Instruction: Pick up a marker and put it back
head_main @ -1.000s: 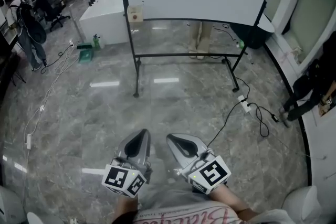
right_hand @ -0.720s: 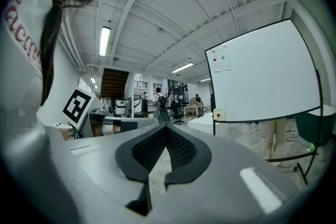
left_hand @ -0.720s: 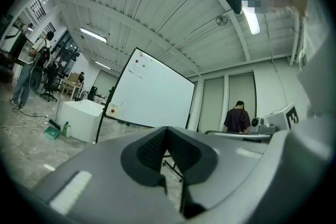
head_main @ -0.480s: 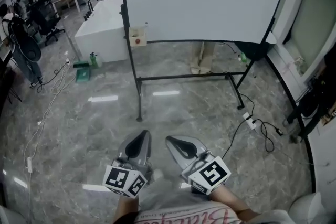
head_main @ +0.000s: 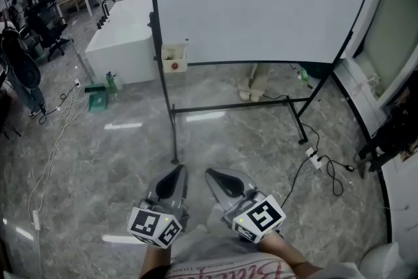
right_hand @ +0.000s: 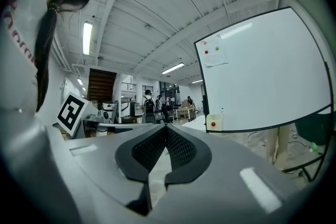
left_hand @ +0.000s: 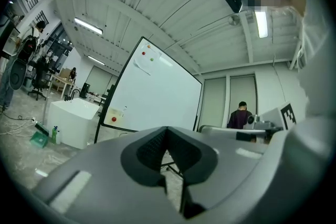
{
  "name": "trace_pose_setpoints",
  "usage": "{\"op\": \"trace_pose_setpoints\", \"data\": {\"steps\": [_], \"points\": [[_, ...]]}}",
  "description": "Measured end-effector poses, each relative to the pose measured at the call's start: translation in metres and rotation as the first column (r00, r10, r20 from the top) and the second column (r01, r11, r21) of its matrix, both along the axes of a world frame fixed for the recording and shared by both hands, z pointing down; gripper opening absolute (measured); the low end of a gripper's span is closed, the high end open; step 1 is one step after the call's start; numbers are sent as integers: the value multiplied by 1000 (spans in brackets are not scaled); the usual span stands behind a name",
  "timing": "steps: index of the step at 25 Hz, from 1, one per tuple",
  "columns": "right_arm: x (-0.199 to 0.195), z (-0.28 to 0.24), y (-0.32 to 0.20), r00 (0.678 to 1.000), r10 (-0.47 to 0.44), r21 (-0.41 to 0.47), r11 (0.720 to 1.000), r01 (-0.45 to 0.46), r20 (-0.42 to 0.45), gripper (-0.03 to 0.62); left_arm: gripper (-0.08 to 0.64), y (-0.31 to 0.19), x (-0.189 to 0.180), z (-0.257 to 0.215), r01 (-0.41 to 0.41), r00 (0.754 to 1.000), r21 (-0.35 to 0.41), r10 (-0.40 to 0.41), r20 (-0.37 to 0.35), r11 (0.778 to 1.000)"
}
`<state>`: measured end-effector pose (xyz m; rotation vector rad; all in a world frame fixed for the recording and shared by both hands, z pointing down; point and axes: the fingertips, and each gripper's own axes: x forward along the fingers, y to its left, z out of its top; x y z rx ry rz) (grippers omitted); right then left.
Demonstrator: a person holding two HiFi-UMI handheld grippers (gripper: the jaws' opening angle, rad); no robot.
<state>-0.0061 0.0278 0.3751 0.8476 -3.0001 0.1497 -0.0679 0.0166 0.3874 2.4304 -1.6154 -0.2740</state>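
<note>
The large white whiteboard on a black stand (head_main: pixel 261 3) was cut off at the top in the head view; the gripper views showed its upper corner. The left gripper (head_main: pixel 175 170) and right gripper (head_main: pixel 213 174) had their jaws closed and empty. Well apart from them, a small beige box (head_main: pixel 174 57) on the frame held a thin pale marker (head_main: pixel 187 42), which was hard to make out.

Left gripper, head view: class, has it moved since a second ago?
Yes. The left gripper has moved forward, much closer to the whiteboard stand's foot.
</note>
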Motion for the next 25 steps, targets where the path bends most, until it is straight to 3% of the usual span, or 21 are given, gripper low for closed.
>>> {"op": "trace_pose_setpoints", "data": {"steps": [12, 19, 25], "points": [[-23, 9, -124, 1000, 23, -40, 999, -23, 13, 2, 0, -101, -31, 13, 23, 1000, -40, -23, -5, 999], [-50, 1, -216, 1000, -20, -17, 1000, 20, 9, 2, 0, -187, -57, 1, 62, 998, -16, -61, 9, 998], [-65, 4, -297, 999, -25, -13, 1000, 25, -47, 2, 0, -255, -63, -16, 77, 997, 20, -78, 30, 997]]}}
